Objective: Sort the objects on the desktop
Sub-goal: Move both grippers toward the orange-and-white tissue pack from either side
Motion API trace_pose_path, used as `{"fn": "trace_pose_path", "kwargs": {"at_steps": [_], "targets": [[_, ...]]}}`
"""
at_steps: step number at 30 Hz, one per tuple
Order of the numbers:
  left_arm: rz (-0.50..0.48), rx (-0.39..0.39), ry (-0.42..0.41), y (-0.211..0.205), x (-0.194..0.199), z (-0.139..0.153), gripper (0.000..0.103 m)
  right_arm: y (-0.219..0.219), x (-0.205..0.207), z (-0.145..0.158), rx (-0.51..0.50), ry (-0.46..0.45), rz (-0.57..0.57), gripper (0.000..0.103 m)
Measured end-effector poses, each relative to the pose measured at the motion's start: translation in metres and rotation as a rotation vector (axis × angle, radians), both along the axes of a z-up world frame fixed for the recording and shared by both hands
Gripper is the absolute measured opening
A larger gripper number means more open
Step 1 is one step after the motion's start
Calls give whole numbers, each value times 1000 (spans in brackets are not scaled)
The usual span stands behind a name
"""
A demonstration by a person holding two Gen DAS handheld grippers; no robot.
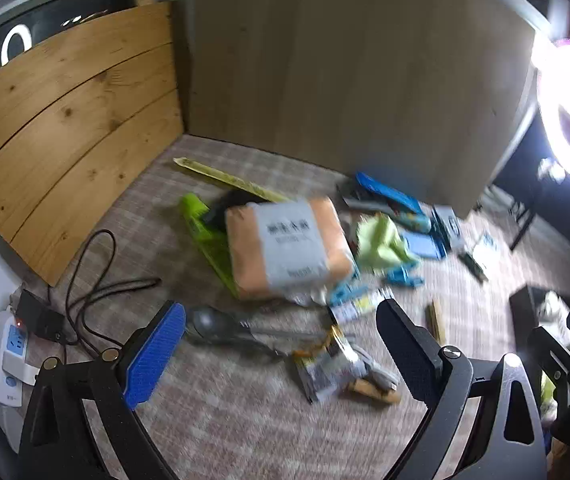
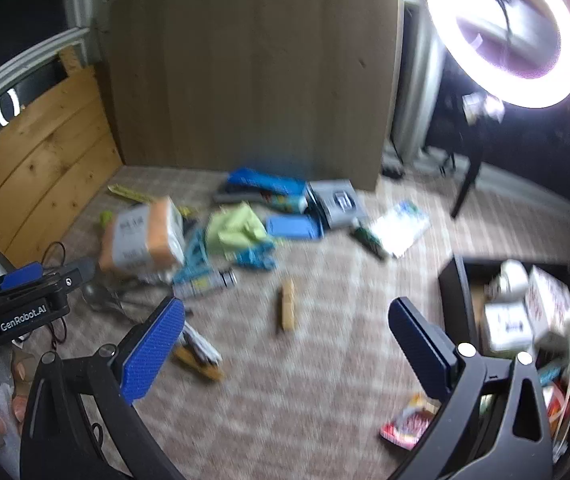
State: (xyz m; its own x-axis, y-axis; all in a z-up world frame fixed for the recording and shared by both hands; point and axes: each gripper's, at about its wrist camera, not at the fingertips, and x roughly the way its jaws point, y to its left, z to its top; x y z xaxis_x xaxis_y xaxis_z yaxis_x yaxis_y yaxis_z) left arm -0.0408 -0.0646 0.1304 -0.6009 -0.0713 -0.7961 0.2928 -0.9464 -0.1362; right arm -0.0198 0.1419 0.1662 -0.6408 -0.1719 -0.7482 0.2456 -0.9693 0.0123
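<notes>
Checked cloth over the surface (image 1: 213,420), wooden boards behind. From the left wrist: left gripper (image 1: 281,344) spread wide and empty, hovering over a spoon (image 1: 213,322) and snack packet (image 1: 325,368), near the orange tissue pack (image 1: 289,248). From the right wrist: right gripper (image 2: 285,344) likewise released, holding nothing, black bin (image 2: 461,292) just beside, wooden block (image 2: 287,308) ahead. Probably choosing a piece; next, lowering onto one item and closing.
</notes>
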Motion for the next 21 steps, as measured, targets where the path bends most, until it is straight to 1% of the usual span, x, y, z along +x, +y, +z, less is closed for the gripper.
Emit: {"fn": "trace_pose_path", "kwargs": {"at_steps": [2,6,8,10,12,13,14,16,20,21], "targets": [[33,14,7,-13,-4,6,96,-9,-7,7,2,10,19,102],[73,-3,20,-31,-9,11,96,-30,-30,13,-34,-2,54,100],[81,-8,24,-38,-12,11,96,-38,-40,13,-49,-14,79,93],[80,-6,21,-45,-17,6,95,-49,-50,11,-57,-28,105,91],[86,13,20,-51,-21,-2,95,-62,-62,6,-58,-46,139,86],[87,19,18,-52,-23,-5,95,-71,-70,2,-58,-64,161,80],[87,23,14,-53,-25,-9,93,-78,-76,-3,-57,-80,176,69],[74,21,-3,-51,-31,-21,87,-88,-86,-11,-57,-117,196,55],[45,39,-29,-46,-39,-40,86,-108,-106,-34,-78,-193,216,54],[40,34,-31,-43,-41,-43,86,-110,-109,-39,-84,-209,221,54]]}}
